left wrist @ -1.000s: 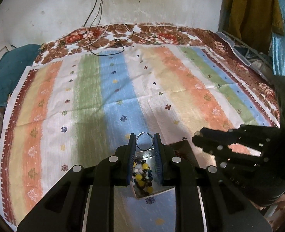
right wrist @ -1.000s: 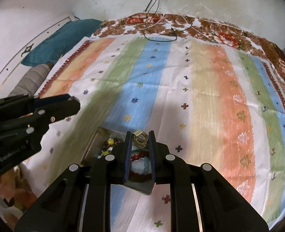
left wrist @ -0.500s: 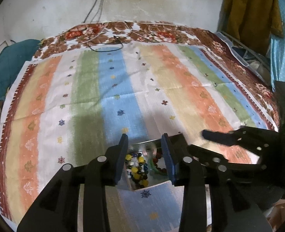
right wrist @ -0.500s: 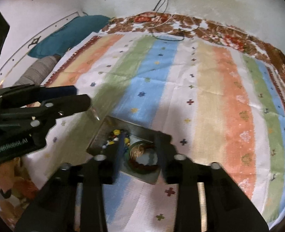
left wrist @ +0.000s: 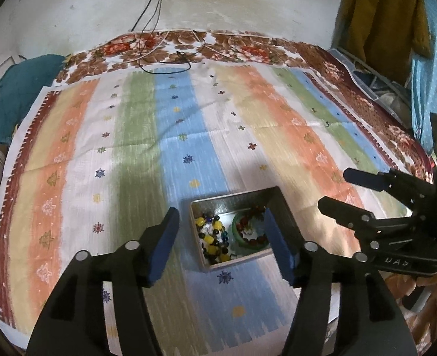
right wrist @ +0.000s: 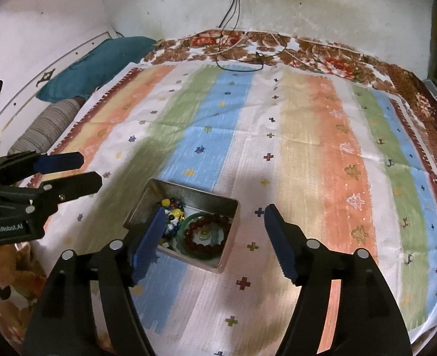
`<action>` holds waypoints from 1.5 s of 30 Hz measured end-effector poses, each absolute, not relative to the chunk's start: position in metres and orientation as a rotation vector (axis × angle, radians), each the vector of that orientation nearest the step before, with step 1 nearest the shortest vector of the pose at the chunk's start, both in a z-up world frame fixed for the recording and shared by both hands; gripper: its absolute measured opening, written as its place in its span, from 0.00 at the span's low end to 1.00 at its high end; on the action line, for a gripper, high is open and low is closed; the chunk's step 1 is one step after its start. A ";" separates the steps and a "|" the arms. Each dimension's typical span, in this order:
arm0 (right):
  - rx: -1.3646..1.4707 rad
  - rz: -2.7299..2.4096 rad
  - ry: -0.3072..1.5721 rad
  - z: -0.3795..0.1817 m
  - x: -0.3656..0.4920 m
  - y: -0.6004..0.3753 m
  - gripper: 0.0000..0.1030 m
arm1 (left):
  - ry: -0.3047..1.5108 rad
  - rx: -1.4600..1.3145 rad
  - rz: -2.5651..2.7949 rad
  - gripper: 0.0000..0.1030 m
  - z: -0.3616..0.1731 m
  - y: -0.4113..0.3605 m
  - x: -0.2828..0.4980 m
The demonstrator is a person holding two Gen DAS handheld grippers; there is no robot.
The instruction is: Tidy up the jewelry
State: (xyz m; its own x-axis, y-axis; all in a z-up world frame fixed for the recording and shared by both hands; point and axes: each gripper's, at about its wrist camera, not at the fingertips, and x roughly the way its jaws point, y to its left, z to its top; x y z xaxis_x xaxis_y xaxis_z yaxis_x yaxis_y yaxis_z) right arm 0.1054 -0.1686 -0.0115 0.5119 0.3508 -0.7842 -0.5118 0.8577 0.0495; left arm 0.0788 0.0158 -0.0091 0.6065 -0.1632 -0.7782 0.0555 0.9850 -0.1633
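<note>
A small metal tin (left wrist: 280,207) (right wrist: 231,225) lies on the striped cloth. It holds a yellow and dark bead string (left wrist: 211,237) (right wrist: 172,210), a green bangle (left wrist: 237,238) (right wrist: 188,222), a dark red bead bracelet (left wrist: 254,238) (right wrist: 202,243) and a small gold piece (right wrist: 204,233). My left gripper (left wrist: 219,246) is open and empty above the tin. My right gripper (right wrist: 212,237) is open and empty above it too. Each gripper shows in the other view, the right one (left wrist: 341,190) and the left one (right wrist: 89,169), both open.
The striped cloth (left wrist: 135,136) covers a floral bedspread (left wrist: 248,47). Cables (left wrist: 165,56) lie at the far edge by the wall. A teal pillow (right wrist: 99,62) and a striped bolster (right wrist: 46,127) lie at the left. Clothes (left wrist: 387,14) hang at the right.
Both grippers opened wide and pulled back from the tin. The ring from the left one and the gold piece from the right one left the jaws; the gold piece lies in the tin.
</note>
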 end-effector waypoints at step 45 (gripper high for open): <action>-0.137 0.598 0.800 0.006 0.037 -0.210 0.93 | 0.816 -0.078 -0.075 0.94 0.000 0.002 -0.005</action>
